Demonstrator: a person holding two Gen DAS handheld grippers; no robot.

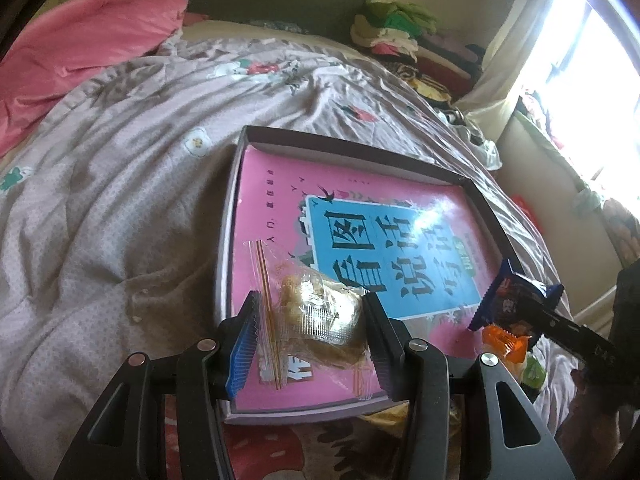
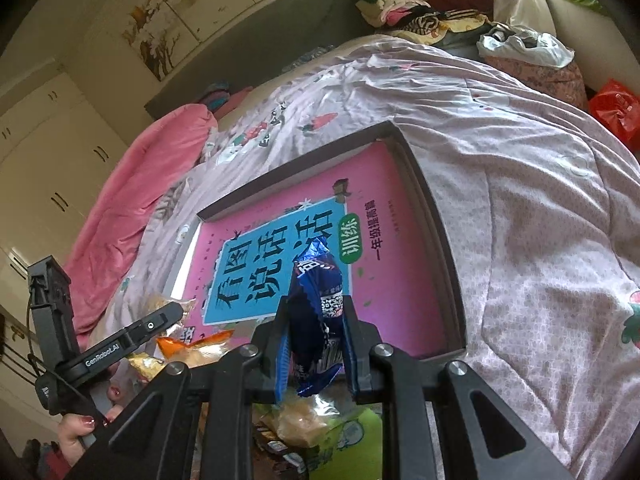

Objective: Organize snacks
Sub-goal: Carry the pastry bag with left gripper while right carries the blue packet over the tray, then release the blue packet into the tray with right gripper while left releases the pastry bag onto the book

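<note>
A shallow dark-rimmed box [image 1: 352, 145] [image 2: 436, 216] lies on the bed with a pink and blue book cover [image 1: 400, 240] [image 2: 280, 264] inside it. My left gripper [image 1: 310, 320] is shut on a clear-wrapped tan pastry [image 1: 316, 312], held over the box's near left corner. My right gripper [image 2: 316, 312] is shut on a dark blue snack packet [image 2: 316, 292], held over the box's near edge; the packet also shows in the left wrist view [image 1: 508, 296]. An orange-wrapped snack [image 1: 506, 340] [image 2: 188, 344] lies by the box's near edge.
The bed has a wrinkled lilac floral quilt [image 1: 120, 180] [image 2: 520, 200] and a pink blanket [image 1: 80, 48] [image 2: 132, 200]. More snack packets, one green [image 2: 352, 436], lie below my right gripper. Folded clothes [image 1: 392, 32] [image 2: 420, 4] pile up at the far side. A red bag [image 2: 616, 108] sits right.
</note>
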